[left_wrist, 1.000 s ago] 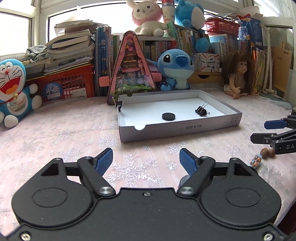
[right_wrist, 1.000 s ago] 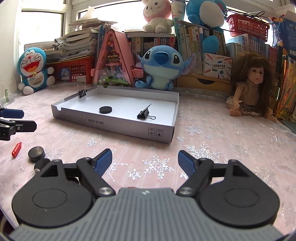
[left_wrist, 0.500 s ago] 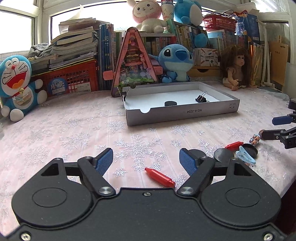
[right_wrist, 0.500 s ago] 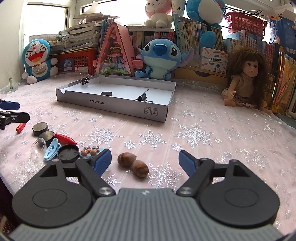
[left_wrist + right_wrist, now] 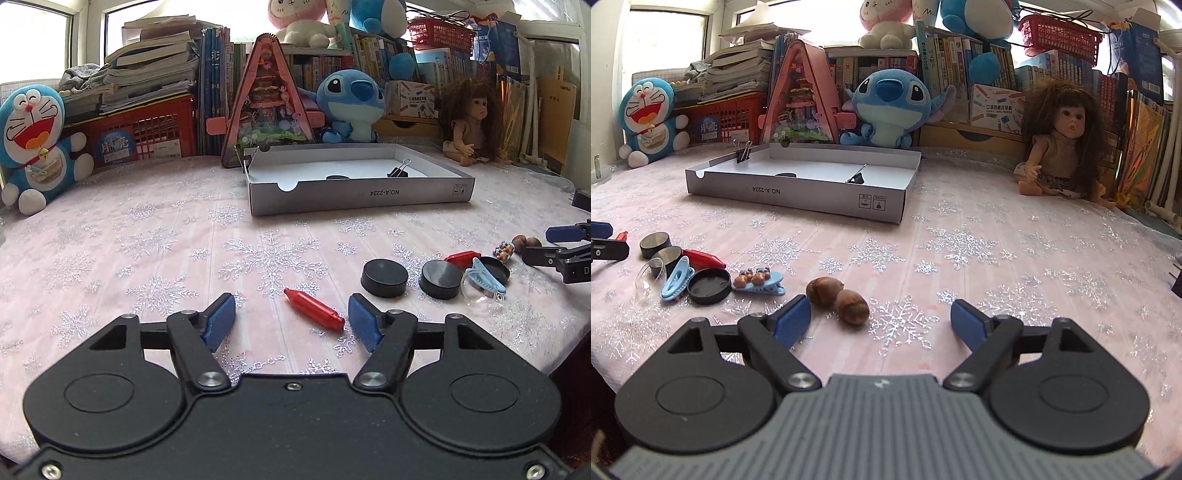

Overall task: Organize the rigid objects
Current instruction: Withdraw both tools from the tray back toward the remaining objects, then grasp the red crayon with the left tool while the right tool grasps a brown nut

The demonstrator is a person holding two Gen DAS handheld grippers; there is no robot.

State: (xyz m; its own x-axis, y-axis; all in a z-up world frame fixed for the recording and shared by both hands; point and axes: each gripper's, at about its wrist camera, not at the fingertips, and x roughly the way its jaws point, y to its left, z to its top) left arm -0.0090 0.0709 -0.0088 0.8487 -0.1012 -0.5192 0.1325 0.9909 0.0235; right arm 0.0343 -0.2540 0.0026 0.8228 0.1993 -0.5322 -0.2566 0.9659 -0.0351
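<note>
Red crayon-like stick lies tilted on the bench between the blue pads of my left claw, whose jaws stand wide apart with nothing gripped. My right claw is likewise spread and empty, with two brown nuts just beside its left pad. Between the two claws sits the clutter: two black pucks, a black lid, a light blue clip, a hair clip with little bears and a second red stick. Beyond them the snowflake cloth runs open up to the white tray, whose front wall reads "NO.A-2224" upside down. Inside the tray lie a black puck and a binder clip; another binder clip grips its far left rim. The bench edge drops off close on my right side.
</note>
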